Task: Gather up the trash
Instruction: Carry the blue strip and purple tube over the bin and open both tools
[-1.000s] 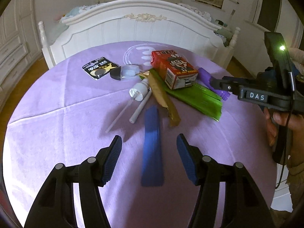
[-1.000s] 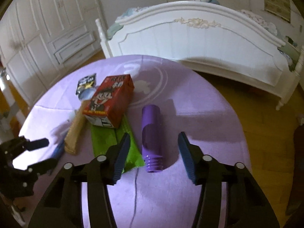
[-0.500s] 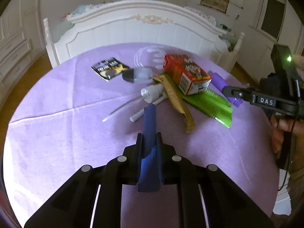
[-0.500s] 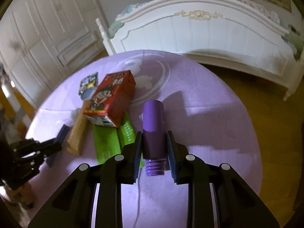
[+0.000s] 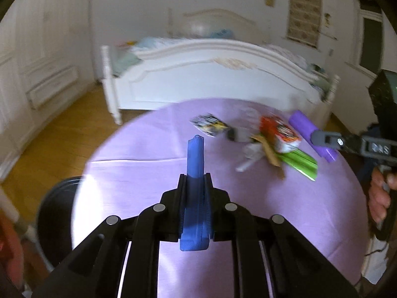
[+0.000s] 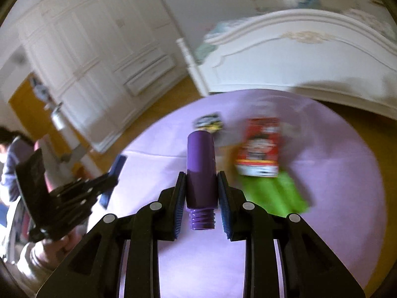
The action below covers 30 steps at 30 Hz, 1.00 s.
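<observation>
A bedroom with a white bed behind a round table (image 5: 148, 173) in a purple cloth. Left wrist view: the left gripper (image 5: 194, 208) pinches a flat blue strip (image 5: 195, 159), seemingly light and bendy, above the near edge. Right wrist view: the right gripper (image 6: 201, 196) clamps a stiff purple tube (image 6: 200, 164) just above its threaded neck, probably slippery.

Blurred, perhaps unreadable: red carton (image 5: 279, 132) print
</observation>
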Each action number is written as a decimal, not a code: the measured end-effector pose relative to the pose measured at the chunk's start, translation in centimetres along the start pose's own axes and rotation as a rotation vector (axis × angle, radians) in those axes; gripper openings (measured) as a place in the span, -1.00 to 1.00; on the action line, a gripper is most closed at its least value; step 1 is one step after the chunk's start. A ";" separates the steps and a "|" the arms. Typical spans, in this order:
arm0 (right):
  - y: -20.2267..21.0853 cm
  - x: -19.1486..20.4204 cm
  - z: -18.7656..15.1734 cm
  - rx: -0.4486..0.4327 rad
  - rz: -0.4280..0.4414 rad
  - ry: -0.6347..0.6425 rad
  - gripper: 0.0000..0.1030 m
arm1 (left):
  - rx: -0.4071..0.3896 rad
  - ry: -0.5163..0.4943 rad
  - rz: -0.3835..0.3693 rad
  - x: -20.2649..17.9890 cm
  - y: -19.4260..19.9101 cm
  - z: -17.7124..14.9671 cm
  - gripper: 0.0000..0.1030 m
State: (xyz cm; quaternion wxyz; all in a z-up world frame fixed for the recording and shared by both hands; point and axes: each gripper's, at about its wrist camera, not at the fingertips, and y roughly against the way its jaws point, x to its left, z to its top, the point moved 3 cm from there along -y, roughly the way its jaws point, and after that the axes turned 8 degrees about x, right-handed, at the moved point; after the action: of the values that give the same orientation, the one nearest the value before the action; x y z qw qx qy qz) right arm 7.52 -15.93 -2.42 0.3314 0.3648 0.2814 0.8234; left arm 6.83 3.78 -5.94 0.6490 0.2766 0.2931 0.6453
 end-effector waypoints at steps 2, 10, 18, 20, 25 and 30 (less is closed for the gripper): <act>-1.5 2.5 0.5 0.029 0.032 0.037 -0.49 | -0.019 0.039 0.041 2.1 0.8 -0.3 -0.71; -7.6 12.4 1.7 0.140 0.092 0.193 -0.49 | -0.054 0.204 0.143 11.2 2.9 -2.8 -0.70; -14.0 20.2 2.8 0.231 0.148 0.268 -0.49 | -0.051 0.326 0.215 18.6 3.9 -5.1 -0.70; -15.8 22.0 3.1 0.253 0.157 0.287 -0.49 | -0.044 0.354 0.223 20.0 3.7 -5.6 -0.70; -19.4 25.0 3.5 0.298 0.149 0.321 -0.49 | -0.021 0.395 0.239 22.2 2.9 -6.8 -0.70; -22.7 27.0 3.4 0.337 0.131 0.333 -0.49 | 0.004 0.437 0.230 24.1 1.9 -7.7 -0.70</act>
State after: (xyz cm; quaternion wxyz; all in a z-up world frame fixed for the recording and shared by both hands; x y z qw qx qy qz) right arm 3.99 19.20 -5.28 0.1607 0.2919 0.4413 0.8332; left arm -0.19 27.77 -10.29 0.4919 0.1632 0.3945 0.7588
